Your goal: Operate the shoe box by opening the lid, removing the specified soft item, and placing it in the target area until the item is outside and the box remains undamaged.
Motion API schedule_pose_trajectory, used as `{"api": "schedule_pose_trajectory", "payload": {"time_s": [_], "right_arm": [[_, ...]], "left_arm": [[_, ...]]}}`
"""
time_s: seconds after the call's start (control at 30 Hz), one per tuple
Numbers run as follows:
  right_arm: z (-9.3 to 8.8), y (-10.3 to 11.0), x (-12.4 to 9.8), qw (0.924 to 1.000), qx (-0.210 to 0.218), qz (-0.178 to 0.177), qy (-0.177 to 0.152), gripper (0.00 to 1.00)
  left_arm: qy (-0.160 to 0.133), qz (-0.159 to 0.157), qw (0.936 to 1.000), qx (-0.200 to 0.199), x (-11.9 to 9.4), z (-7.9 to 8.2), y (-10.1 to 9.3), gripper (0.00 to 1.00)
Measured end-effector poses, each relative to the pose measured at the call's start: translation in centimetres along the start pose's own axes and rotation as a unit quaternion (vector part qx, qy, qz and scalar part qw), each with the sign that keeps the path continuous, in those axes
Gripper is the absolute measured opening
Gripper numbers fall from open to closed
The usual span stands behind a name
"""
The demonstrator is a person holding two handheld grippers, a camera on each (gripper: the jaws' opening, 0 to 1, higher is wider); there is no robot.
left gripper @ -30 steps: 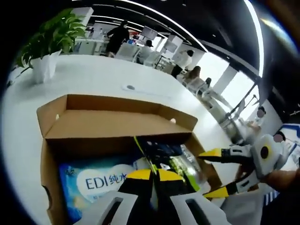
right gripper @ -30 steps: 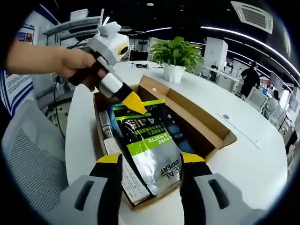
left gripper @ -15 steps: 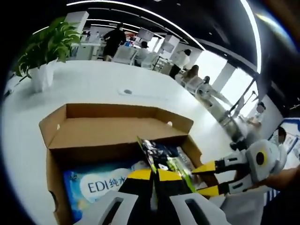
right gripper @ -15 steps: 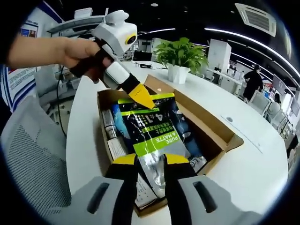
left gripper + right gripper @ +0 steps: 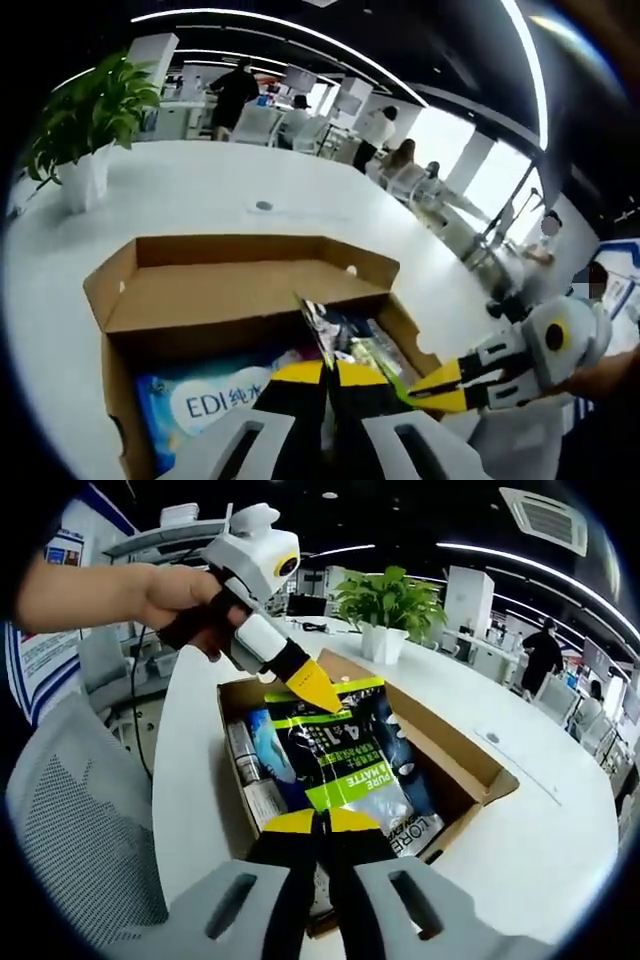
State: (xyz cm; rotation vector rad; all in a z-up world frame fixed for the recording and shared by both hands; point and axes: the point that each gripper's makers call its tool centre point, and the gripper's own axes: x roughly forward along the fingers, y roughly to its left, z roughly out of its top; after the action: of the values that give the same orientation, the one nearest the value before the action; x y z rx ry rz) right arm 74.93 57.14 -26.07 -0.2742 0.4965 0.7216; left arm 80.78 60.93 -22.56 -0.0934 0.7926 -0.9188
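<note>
- My left gripper (image 5: 315, 685) is clenched on the far top edge of the pouch (image 5: 345, 765); its yellow jaws pinch the green strip.
- My right gripper (image 5: 320, 825) is clenched on the pouch's near bottom edge, jaws nearly together with foil between them.
- In the left gripper view, the left gripper (image 5: 328, 375) has jaws pressed together on the pouch (image 5: 350, 345), and the right gripper (image 5: 440, 385) comes in from the right side of the box.
- Pouch is black, silver and green, stretched between both grippers, over the open shoe box (image 5: 455, 755); not out yet.
- Lid flap (image 5: 220, 290) already folded back.
- Blue wipes pack (image 5: 215, 400) lies in the box beside the pouch.
- Box sits on the white tabletop (image 5: 540, 830); potted plant (image 5: 385, 605) beyond the box.
- Status: opening done, grasp done. Left: lift clear and place outside the box. Cardboard looks intact.
</note>
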Motion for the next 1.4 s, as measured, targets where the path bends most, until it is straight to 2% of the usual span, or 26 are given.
{"api": "schedule_pose_trajectory", "payload": {"time_s": [0.53,0.77,1.07,1.4], "right_arm": [[2.7,0.4,-1.7,0.9996,0.022,0.006,-0.016,0.00],[3.7,0.0,-2.7,0.9994,0.029,0.007,-0.020,0.00],[3.7,-1.2,-4.5,0.9992,0.033,-0.006,-0.020,0.00],[2.2,-3.0,-6.4,0.9987,0.043,-0.026,-0.011,0.00]], "left_arm": [[-0.024,-0.008,0.9996,0.010,-2.1,1.6,-0.6,0.01],[-0.037,-0.014,0.9991,0.018,-2.7,2.5,-1.8,0.01],[-0.040,-0.025,0.9986,0.024,-1.6,3.1,-3.0,0.01],[-0.032,-0.046,0.9979,0.034,0.9,3.5,-4.8,0.01]]}}
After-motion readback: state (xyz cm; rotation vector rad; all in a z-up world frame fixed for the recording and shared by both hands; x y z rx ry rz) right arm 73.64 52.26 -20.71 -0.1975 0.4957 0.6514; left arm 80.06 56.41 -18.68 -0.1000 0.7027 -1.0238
